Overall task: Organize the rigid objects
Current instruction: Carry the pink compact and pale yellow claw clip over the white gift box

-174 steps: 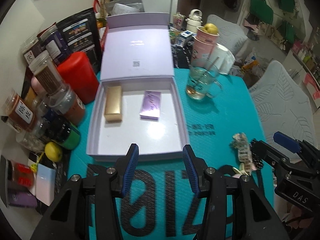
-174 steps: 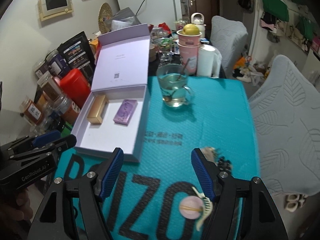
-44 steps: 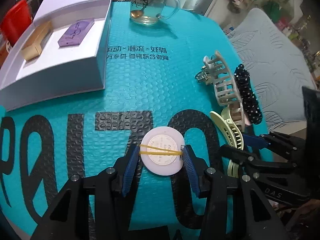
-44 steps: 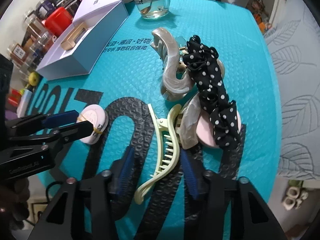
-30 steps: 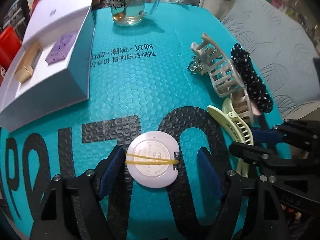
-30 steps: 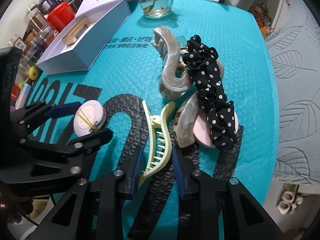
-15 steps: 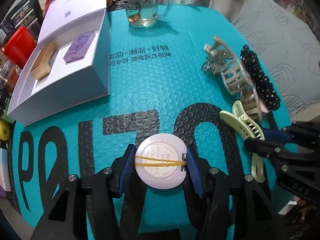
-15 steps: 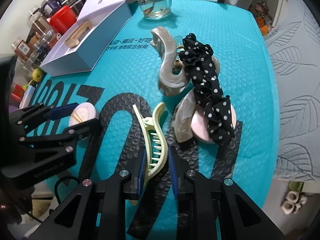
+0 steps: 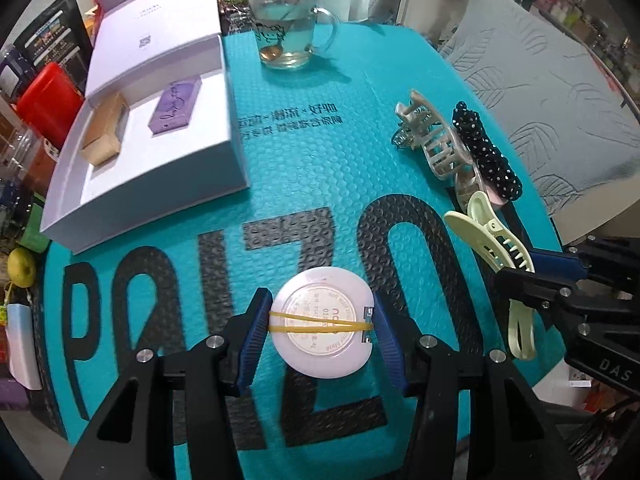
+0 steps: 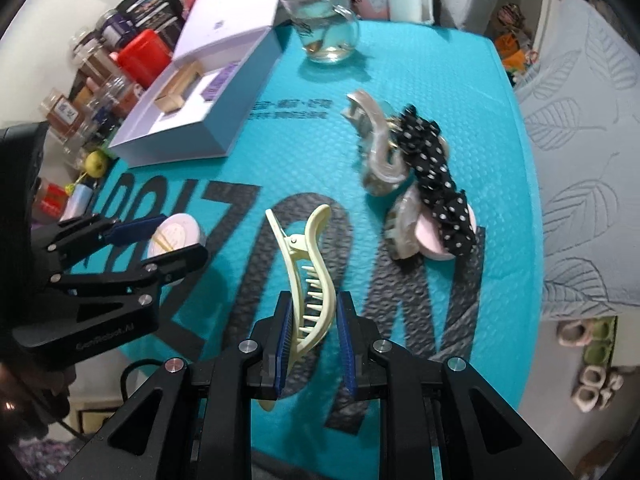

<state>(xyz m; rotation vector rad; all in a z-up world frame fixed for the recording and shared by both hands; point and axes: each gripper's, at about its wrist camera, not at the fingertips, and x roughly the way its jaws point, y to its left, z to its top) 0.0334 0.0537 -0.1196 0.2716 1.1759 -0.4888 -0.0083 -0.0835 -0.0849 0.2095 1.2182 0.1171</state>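
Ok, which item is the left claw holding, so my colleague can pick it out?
Find the open white gift box on the teal bubble mat; nearer the camera, the left claw grips a round white plastic compact. Unlike the hair clips to its right, it is a flat disc with a yellow rubber band across it.

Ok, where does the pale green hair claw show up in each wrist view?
Left wrist view: pale green hair claw at the right edge, its lower part behind the right tongs.
Right wrist view: same claw bottom centre, clamped between those tongs.
Shared landmark: the glass mug at the mat's far end.
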